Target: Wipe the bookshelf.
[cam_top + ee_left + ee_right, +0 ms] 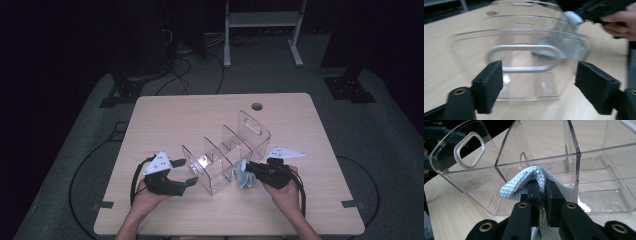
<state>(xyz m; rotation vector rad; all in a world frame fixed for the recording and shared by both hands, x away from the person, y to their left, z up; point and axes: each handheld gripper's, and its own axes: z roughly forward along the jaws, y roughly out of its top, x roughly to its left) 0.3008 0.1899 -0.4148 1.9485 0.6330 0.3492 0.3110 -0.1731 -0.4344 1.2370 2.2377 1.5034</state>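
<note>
A: Where does the right gripper [254,171] sit, and what does it do?

B: It lies in the lower right of the high view, held in a hand [286,192]. In the right gripper view its jaws are pressed together on a fold of pale blue cloth [529,181], which is bunched against the long clear wall of the organizer [574,170].

A: And the left gripper [186,172]?

B: It is in the lower left of the high view, just beside the near end of the clear organizer [225,155]. Its jaws stand spread, and nothing is between the pads. In the left gripper view the organizer's end wall with its handle cut-out [522,58] sits in the middle of the frame, beyond the gap between the two jaws, apart from both.

A: What do they rest on?

B: A light wooden table [165,115] with a round cable hole [257,106] near its far edge. Around it lies grey carpet in a dark room, with black cables [195,65] trailing on the floor at the upper middle and a white frame [262,30] at the top.

A: Does anything stand in the way?

B: The organizer runs diagonally between the two grippers; its dividers split it into compartments. The cloth [243,174] touches its lower right end, and in the left gripper view it shows blurred through the clear walls [564,45].
</note>
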